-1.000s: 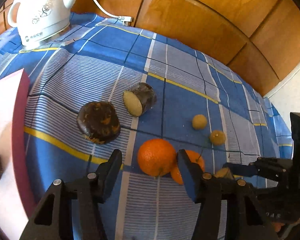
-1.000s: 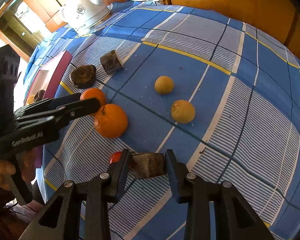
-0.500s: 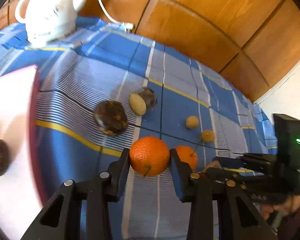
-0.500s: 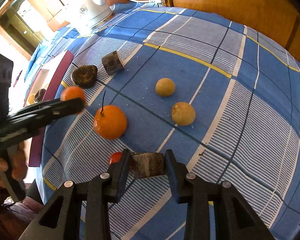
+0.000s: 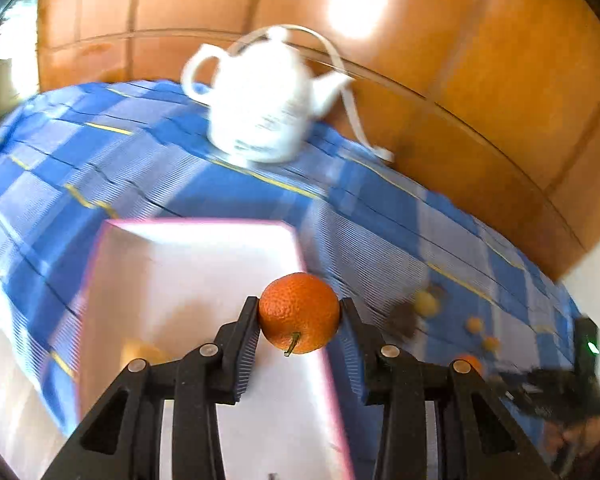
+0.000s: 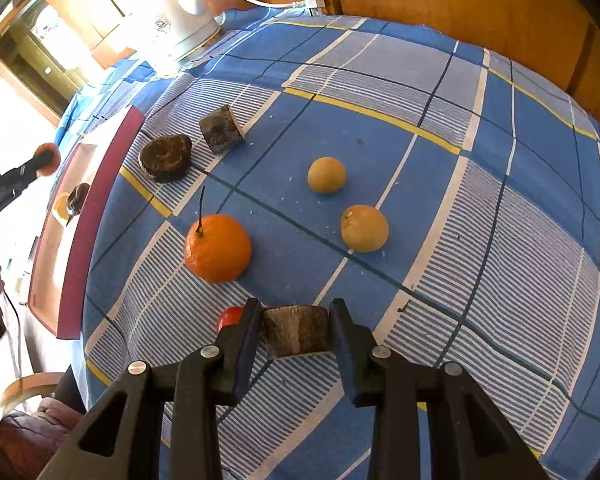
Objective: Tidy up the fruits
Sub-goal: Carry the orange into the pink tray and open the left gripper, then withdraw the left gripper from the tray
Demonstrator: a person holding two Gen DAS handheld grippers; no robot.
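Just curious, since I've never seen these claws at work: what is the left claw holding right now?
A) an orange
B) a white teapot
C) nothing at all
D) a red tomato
A: in the left wrist view the left claw is closed on an orange, stem hanging down, held above the edge of the pink-rimmed tray.

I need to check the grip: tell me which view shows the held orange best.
Left wrist view: the orange sits sharp and close, clamped in the left claw. Right wrist view shows it only small, overexposed, at the far left edge.
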